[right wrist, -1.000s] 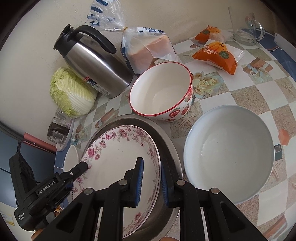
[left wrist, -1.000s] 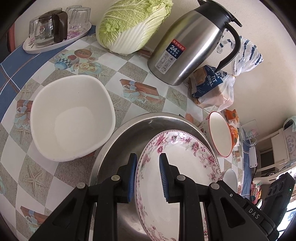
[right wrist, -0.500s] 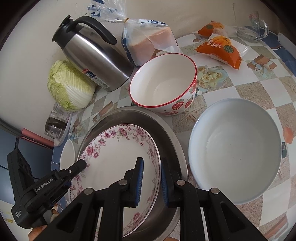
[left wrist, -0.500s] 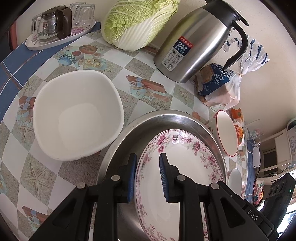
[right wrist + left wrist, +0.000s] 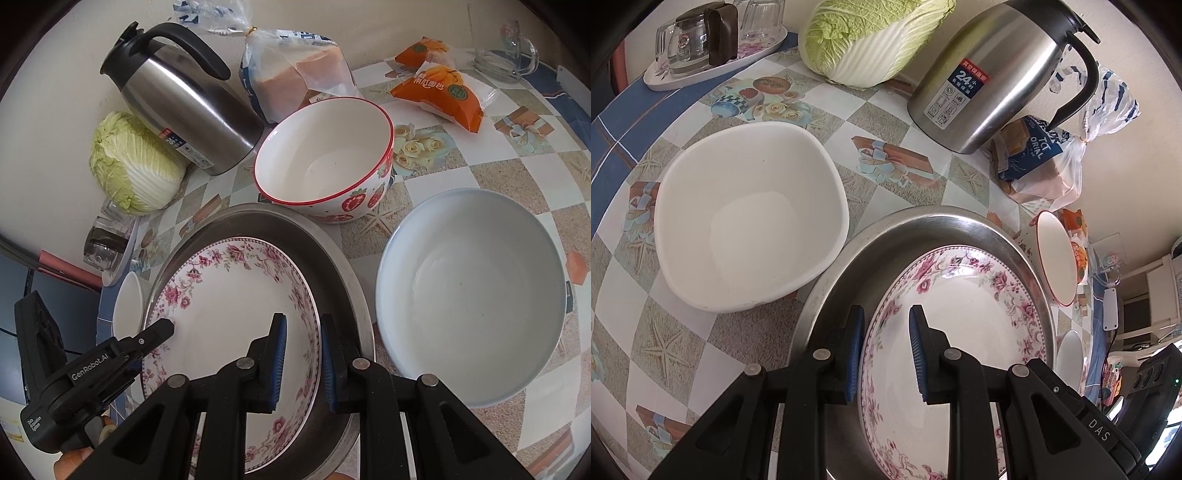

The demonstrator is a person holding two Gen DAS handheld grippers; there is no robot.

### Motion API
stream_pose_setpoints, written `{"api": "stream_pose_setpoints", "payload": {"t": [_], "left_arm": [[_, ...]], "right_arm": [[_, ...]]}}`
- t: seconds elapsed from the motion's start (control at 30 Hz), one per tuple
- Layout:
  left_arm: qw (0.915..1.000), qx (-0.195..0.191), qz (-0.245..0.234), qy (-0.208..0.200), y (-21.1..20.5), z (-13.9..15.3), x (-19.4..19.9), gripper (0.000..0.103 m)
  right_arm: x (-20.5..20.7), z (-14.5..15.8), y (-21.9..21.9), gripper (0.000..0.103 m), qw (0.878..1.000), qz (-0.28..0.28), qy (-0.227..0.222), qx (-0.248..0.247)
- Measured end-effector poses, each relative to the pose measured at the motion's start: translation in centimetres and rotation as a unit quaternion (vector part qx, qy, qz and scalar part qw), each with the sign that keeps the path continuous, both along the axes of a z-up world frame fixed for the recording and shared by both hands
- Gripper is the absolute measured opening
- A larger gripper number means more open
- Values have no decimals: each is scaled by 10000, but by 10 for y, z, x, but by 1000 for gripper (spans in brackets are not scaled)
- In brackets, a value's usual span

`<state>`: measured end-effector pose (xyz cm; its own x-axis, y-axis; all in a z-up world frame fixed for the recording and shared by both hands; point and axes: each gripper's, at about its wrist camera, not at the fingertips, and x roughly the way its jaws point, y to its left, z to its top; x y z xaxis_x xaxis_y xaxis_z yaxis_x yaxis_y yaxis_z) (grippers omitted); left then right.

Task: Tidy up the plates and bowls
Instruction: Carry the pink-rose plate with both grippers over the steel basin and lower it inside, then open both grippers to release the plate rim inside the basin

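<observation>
Nothing has really changed over the last second: both hands near still, jaw gaps constant. We hold the floral plate (image 5: 964, 332) from opposite sides. The left gripper (image 5: 886, 350) straddles its rim, one pad outside, one inside; the right gripper (image 5: 303, 360) does the same on the far edge. Both look clamped on the rim. The plate sits inside the steel basin (image 5: 905, 225), under both sets of fingers. Our read: placement into the basin is finishing, release comes next. The white bowl (image 5: 750, 218) sits left of the left fingers, the pale blue bowl (image 5: 472, 295) right of the right fingers, the strawberry bowl (image 5: 325, 158) beyond them.
</observation>
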<state>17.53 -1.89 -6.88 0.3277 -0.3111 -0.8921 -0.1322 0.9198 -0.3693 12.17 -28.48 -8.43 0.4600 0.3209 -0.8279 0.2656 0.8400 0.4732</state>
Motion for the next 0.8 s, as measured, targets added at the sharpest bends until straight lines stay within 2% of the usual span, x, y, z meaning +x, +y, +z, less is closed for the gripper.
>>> {"api": "stream_pose_setpoints", "payload": {"t": [0.5, 0.8], "left_arm": [[9999, 147, 12, 72, -1, 0, -2, 25], [9998, 203, 16, 92, -2, 0, -1, 27]], "right_arm": [[3, -2, 6, 21, 9998, 88, 56, -167], [5, -1, 13, 21, 9985, 214, 68, -500]]}}
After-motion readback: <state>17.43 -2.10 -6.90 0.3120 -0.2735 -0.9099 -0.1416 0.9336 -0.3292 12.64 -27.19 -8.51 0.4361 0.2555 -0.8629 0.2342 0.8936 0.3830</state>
